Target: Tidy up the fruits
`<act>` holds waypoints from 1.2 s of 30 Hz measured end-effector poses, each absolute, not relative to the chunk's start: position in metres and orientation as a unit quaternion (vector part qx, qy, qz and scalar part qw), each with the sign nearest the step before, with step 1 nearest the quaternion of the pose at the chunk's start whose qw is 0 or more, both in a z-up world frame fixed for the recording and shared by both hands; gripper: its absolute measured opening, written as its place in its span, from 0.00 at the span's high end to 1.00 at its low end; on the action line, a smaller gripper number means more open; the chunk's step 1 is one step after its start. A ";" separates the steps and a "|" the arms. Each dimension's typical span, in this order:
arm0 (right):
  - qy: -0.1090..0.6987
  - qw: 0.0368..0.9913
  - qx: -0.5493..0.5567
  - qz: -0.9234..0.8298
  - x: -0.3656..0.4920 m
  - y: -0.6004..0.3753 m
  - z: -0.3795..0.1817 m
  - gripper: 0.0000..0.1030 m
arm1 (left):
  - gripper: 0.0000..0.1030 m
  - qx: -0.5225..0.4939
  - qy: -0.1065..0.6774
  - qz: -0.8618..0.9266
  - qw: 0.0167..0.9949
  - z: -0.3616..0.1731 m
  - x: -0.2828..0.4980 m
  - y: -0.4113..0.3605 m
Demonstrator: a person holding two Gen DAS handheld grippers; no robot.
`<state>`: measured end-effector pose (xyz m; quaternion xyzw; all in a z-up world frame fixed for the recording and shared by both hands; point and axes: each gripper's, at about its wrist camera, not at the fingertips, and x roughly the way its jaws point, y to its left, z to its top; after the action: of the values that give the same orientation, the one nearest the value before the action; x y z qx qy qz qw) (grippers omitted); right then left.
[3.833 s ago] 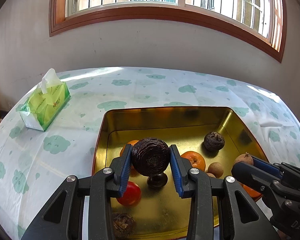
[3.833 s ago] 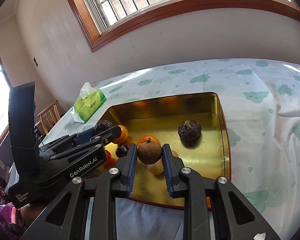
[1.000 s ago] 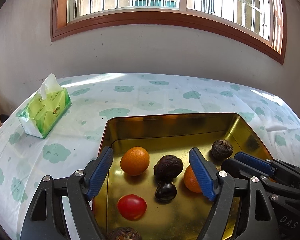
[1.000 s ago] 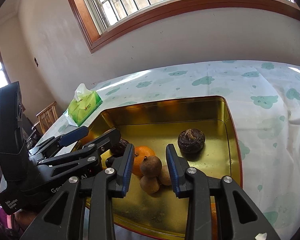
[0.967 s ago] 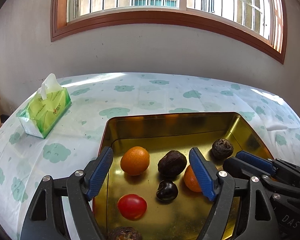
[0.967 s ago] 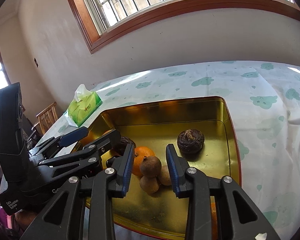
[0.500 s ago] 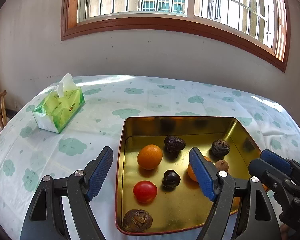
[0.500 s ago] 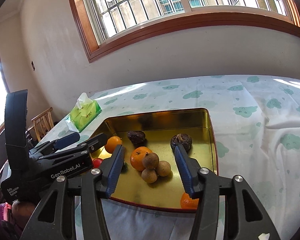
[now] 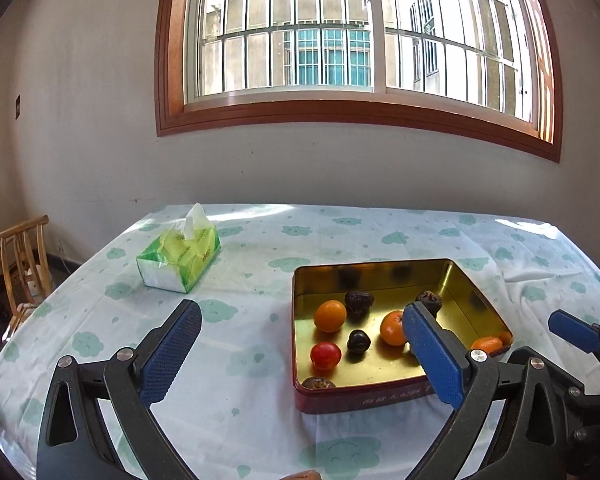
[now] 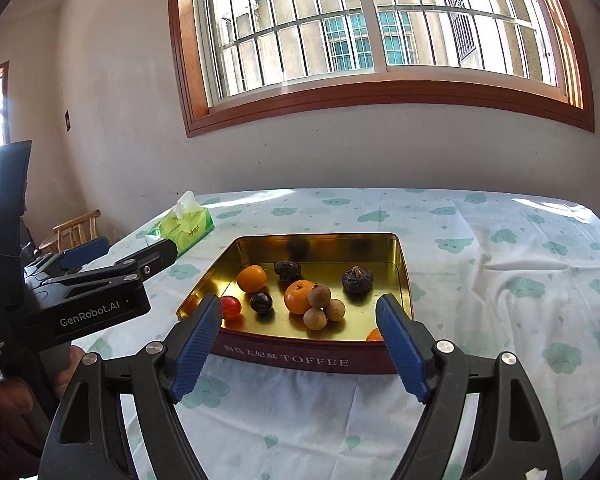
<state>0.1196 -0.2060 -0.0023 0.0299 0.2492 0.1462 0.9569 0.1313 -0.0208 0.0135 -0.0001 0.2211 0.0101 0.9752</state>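
A gold toffee tin (image 9: 360, 400) (image 10: 284, 356) sits on the cloud-print tablecloth. It holds two oranges (image 9: 330, 315) (image 10: 299, 296), a red tomato (image 9: 325, 355), a dark plum (image 10: 261, 302), wrinkled dark fruits (image 10: 356, 279) and a small pile of brown longans (image 10: 319, 295). My left gripper (image 9: 300, 312) hovers back from the tin's left front, its jaws opening wide with nothing between them. My right gripper (image 10: 298, 306) hangs before the tin's front wall, jaws also opening and empty. Each gripper shows at the edge of the other's view.
A green tissue box (image 9: 180, 258) (image 10: 184, 228) stands on the table's far left. A wooden chair (image 9: 20, 256) is beside the table's left edge. The cloth is creased to the right of the tin (image 10: 520, 268). A wall with a barred window lies behind.
Both grippers have drawn back and up from the tin, and their jaws have widened. The right jaws came off the brown longan, which stays on the pile. A wrinkled dark fruit rolled toward the tin's back.
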 end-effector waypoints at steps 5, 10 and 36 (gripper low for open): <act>0.237 0.960 0.022 0.145 0.096 -0.203 0.008 0.24 | 0.01 0.001 0.203 0.007 0.979 0.030 0.106 -0.019; 0.219 0.966 0.018 0.134 0.076 -0.200 0.018 0.18 | 0.01 -0.014 0.192 0.002 0.981 0.042 0.088 -0.013; 0.186 0.975 -0.017 0.119 0.021 -0.173 0.040 0.09 | 0.01 -0.035 0.186 -0.011 0.982 0.052 0.037 0.012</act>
<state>0.0206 -0.1728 0.0404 -0.0166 0.1859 0.1189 0.9752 0.0373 0.0117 0.0524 -0.0349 0.1858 -0.0106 0.9819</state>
